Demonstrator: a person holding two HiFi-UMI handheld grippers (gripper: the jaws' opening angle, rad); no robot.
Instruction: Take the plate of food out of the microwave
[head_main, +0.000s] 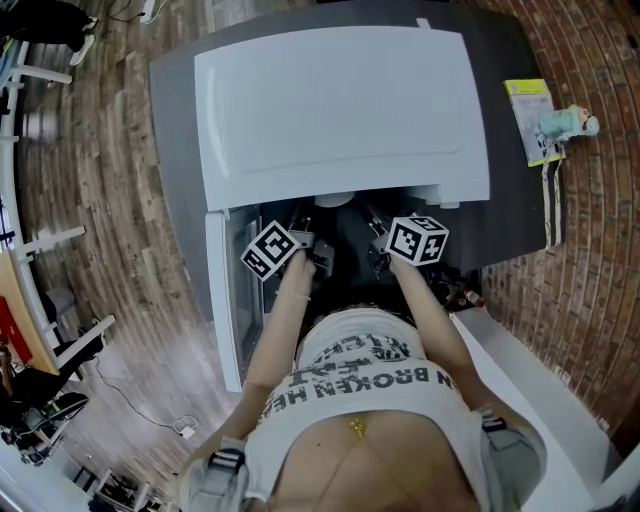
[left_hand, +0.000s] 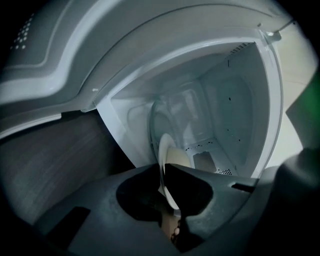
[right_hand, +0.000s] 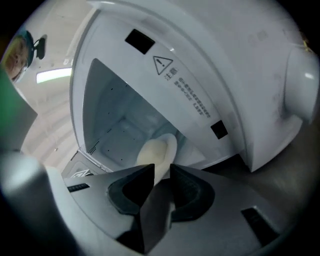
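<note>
The white microwave (head_main: 340, 110) stands with its door (head_main: 225, 300) swung open to the left. A white plate (left_hand: 166, 147) with pale cream food (left_hand: 179, 157) is at the mouth of the cavity. My left gripper (left_hand: 163, 176) is shut on the plate's rim, which shows as a thin white edge pinched between the jaws. My right gripper (right_hand: 162, 172) has the opposite rim of the plate (right_hand: 169, 142) between its jaws, which stand a little apart and do not press on it. In the head view the marker cubes (head_main: 268, 250) (head_main: 415, 240) sit just in front of the opening.
The microwave sits on a dark grey counter (head_main: 175, 120). A yellow-green packet (head_main: 530, 115) and a small toy (head_main: 568, 122) lie at the counter's right end. Brick wall runs on the right, wooden floor on the left, and a white ledge (head_main: 520, 385) is near my right hip.
</note>
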